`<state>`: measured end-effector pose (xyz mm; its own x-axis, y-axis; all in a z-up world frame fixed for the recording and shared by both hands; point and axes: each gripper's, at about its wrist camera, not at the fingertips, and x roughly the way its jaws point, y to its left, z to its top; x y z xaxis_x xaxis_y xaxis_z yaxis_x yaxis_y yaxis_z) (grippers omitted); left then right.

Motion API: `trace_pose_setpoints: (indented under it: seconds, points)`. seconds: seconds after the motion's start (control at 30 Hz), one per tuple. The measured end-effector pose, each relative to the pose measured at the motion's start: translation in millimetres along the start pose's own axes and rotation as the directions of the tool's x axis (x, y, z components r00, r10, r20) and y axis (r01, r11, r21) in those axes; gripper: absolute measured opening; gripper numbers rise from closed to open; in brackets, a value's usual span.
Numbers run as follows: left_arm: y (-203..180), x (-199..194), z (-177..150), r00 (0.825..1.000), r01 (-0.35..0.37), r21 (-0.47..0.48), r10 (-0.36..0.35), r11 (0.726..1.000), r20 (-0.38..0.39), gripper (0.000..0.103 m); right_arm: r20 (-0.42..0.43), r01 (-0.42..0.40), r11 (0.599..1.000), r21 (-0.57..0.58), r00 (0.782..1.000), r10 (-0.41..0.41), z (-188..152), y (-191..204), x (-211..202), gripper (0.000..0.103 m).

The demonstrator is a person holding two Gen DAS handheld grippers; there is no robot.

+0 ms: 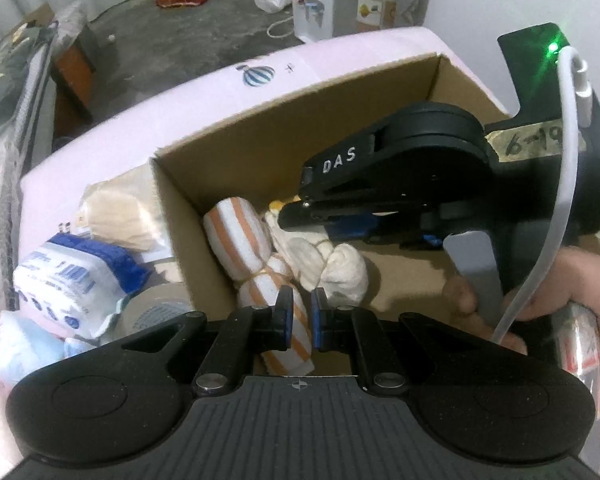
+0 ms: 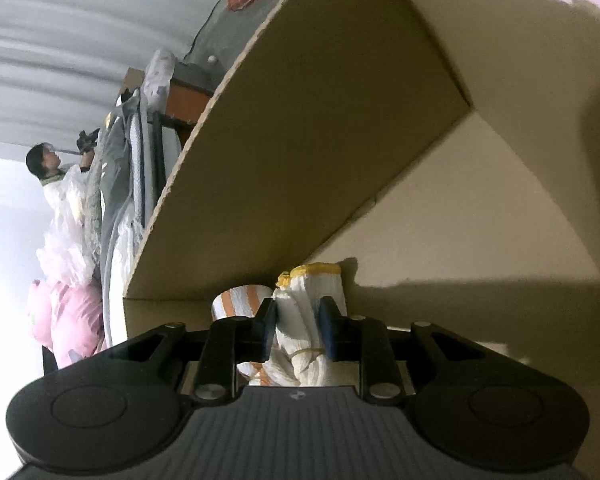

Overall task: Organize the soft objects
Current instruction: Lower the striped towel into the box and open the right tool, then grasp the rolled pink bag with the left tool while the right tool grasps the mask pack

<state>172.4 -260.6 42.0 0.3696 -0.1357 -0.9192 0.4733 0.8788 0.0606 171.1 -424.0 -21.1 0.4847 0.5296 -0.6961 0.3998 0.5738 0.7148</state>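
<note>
A cardboard box point(image 1: 300, 128) stands on a pink surface. Inside lie an orange-and-white striped cloth bundle point(image 1: 240, 232) and a cream cloth bundle with yellow trim point(image 1: 332, 264). My left gripper point(image 1: 300, 316) hovers over the box's near edge, its jaws a narrow gap apart above the striped bundle, holding nothing. My right gripper point(image 2: 298, 330) is inside the box, closed on the cream bundle point(image 2: 300, 312); the striped bundle point(image 2: 236, 300) lies just left of it. The right gripper's body point(image 1: 400, 184) shows in the left wrist view.
Left of the box lie a blue-and-white plastic pack point(image 1: 72, 276), a beige cloth packet point(image 1: 120, 216) and a tape roll point(image 1: 156, 308). The box wall point(image 2: 300, 140) rises close ahead of the right gripper. Bags and a white cabinet point(image 1: 320, 4) stand on the floor beyond.
</note>
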Motion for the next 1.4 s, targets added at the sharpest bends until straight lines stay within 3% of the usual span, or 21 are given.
trace_pose_setpoints:
  seconds: [0.03,0.13,0.4,0.6,0.73,0.87,1.03,1.17,1.27,1.33,1.4]
  points:
    - [1,-4,-1,1.000,-0.004,0.000,0.004,1.000,0.011,0.011,-0.001,0.008,1.000,-0.010,1.000,-0.008,0,2,-1,0.014]
    - [6,-22,-8,0.998,-0.025,0.009,0.025,1.000,0.055,0.011,0.002,0.029,0.998,-0.064,1.000,-0.029,0,15,-7,0.042]
    - [26,-69,-31,0.989,-0.019,-0.020,0.022,1.000,0.149,0.013,0.157,0.187,0.942,-0.279,0.977,-0.148,-19,66,-35,0.042]
    - [75,-95,-48,0.980,0.004,-0.131,0.022,0.991,0.197,0.016,0.189,0.084,0.926,-0.369,0.982,-0.013,-33,101,-69,0.042]
    - [118,-120,-60,0.963,0.041,-0.219,0.019,0.975,0.267,0.024,0.203,0.047,0.869,-0.493,0.977,0.062,-49,139,-84,0.042]
    - [177,-128,-74,0.954,0.060,-0.374,0.057,0.926,0.296,0.030,0.159,0.011,0.788,-0.615,0.981,0.110,-69,180,-79,0.042]
    - [236,-106,-90,0.966,0.041,-0.500,0.094,0.865,0.242,0.030,0.095,0.032,0.666,-0.745,0.994,0.058,-97,227,-32,0.042]
    - [279,-79,-108,0.979,0.087,-0.606,0.044,0.791,0.198,0.030,0.038,0.017,0.636,-0.771,0.999,0.019,-117,241,6,0.042]
    - [303,-66,-123,0.984,0.115,-0.649,0.004,0.752,0.179,0.030,-0.025,-0.014,0.611,-0.792,1.000,-0.009,-132,249,34,0.042]
    - [313,-58,-127,0.983,0.149,-0.666,-0.034,0.731,0.182,0.030,-0.068,-0.037,0.574,-0.818,0.997,-0.032,-144,253,48,0.042]
    - [326,-49,-135,0.976,0.210,-0.704,-0.100,0.678,0.195,0.030,-0.100,-0.064,0.518,-0.853,0.994,-0.041,-157,257,59,0.042]
